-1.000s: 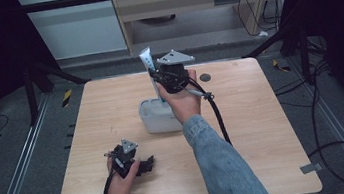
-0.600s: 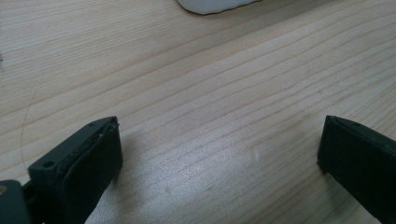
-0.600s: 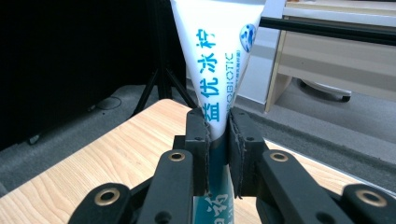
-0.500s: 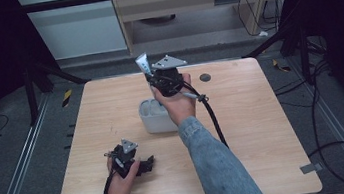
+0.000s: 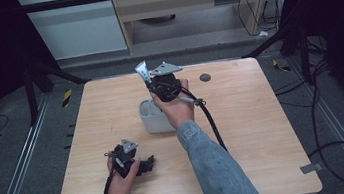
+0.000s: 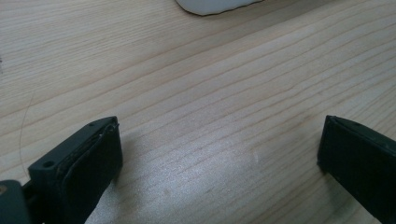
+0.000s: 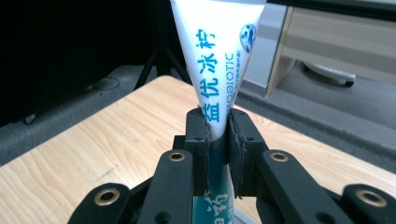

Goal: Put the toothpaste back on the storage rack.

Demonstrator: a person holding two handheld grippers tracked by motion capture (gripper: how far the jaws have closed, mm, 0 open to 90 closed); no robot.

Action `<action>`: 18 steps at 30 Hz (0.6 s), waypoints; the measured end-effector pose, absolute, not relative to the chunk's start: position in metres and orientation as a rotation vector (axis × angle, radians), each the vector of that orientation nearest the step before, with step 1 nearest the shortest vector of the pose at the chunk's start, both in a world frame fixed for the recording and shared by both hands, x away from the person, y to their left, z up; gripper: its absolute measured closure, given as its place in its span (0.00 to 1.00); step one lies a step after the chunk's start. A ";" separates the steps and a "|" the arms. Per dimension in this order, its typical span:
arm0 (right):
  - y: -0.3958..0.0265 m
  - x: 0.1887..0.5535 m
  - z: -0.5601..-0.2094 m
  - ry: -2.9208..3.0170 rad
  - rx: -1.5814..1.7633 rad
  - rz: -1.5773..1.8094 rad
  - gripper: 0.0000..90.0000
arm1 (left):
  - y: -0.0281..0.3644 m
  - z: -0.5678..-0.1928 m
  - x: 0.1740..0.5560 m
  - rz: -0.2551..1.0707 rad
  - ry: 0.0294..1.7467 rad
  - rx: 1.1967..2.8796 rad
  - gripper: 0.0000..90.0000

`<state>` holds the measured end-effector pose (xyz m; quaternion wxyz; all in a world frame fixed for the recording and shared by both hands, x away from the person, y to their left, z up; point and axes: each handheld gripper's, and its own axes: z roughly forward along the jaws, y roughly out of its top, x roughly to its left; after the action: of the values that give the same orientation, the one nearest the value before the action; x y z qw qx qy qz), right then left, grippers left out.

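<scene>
Nearest the person, well short of the grey bin (image 5: 155,122), the left gripper (image 5: 127,159) rests on the bare wooden table (image 5: 255,131), jaws wide apart and holding nothing. The rounded plastic bin seems to contain pale items, unclear. Above its far rim, the right gripper (image 7: 217,135) clamps a white toothpaste tube (image 7: 219,56) upright. Beyond lies a dark disc (image 5: 205,77).

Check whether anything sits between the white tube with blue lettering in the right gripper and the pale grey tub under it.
Nothing visible does. The right gripper is clamped on the white squeeze tube with blue lettering, just above the pale grey plastic tub.
</scene>
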<state>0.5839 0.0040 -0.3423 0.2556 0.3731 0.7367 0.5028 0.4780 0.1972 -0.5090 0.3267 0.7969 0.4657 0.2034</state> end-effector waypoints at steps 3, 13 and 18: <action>0.003 0.584 -0.348 2.021 1.031 1.347 0.88 | 0.197 -0.509 0.478 0.533 1.219 2.086 0.00; 0.002 0.584 -0.355 2.043 1.035 1.319 0.88 | 0.197 -0.509 0.478 0.533 1.219 2.086 0.00; 0.002 0.583 -0.359 2.060 1.039 1.303 0.88 | 0.197 -0.509 0.478 0.533 1.218 2.086 0.00</action>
<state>0.5830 0.0015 -0.3594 0.2433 0.3801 0.7541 0.4771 0.4782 0.1971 -0.5092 0.3277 0.7967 0.4653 0.2035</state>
